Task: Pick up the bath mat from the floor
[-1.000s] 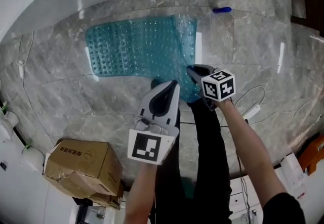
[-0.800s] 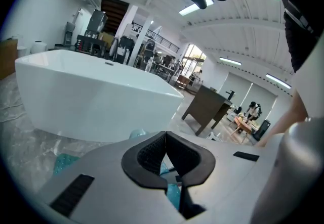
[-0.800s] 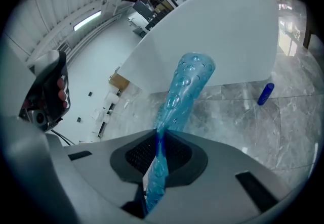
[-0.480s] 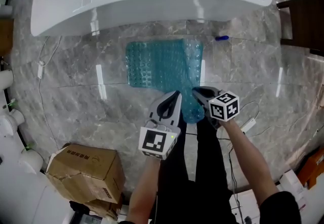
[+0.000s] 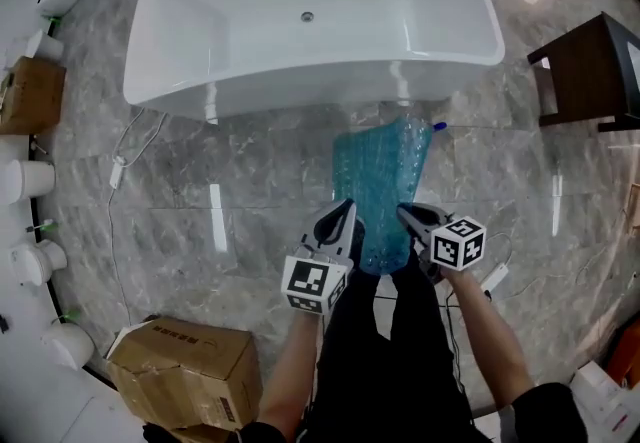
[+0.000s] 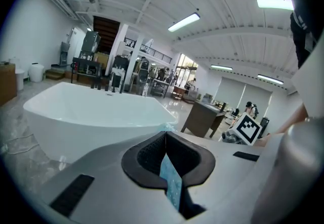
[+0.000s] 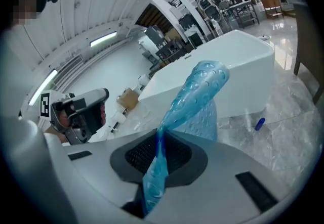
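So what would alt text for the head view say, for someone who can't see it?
Seen from above, the left gripper and right gripper each grip the near edge of a teal mat that stretches toward a white bathtub over a grey marble floor. A box lies at lower left.

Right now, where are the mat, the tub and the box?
mat (image 5: 380,181): head view, middle of its blue sheet.
tub (image 5: 300,89): head view, front outer wall.
box (image 5: 185,371): head view, top face.

Translucent teal bubbled bath mat, white bathtub
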Motion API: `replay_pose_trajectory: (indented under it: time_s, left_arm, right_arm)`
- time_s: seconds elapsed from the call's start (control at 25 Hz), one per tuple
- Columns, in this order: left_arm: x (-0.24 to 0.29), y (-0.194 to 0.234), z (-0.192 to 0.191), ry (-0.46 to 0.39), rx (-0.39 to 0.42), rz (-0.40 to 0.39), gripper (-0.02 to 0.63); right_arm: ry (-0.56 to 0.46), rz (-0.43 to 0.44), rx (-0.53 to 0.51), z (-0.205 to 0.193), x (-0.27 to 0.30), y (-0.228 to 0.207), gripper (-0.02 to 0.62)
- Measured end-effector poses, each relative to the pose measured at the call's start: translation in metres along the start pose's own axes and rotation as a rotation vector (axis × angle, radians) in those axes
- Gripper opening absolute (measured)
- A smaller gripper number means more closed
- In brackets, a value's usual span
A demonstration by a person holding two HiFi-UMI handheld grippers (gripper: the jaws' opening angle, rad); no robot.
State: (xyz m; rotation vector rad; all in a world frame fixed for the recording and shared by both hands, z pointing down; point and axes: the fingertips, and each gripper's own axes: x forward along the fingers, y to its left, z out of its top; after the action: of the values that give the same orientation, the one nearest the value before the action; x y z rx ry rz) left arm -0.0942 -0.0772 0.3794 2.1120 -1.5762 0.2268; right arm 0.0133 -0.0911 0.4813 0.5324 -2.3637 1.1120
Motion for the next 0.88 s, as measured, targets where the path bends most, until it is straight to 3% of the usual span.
replay_pose_trajectory:
  time_s: [0.32, 0.72, 0.88]
  left_arm:
    - [-0.055, 0.0, 0.043, -0.086, -0.041, 0.102, 0.014]
    - [-0.126, -0.075, 0.109, -0.192, 0.049, 0.112, 0.014]
    - [-0.151, -0.099, 0.141, -0.256, 0.088, 0.127, 0.014]
  right_arm:
    - [-0.174, 0.023, 0.008, 0.051, -0.07, 0.054, 0.037]
    - [-0.457, 0.122, -0.076, 0.128, -0.181, 0.134, 0.037]
    - [-0.6, 0.157, -0.186, 0.168, -0.235, 0.174, 0.037]
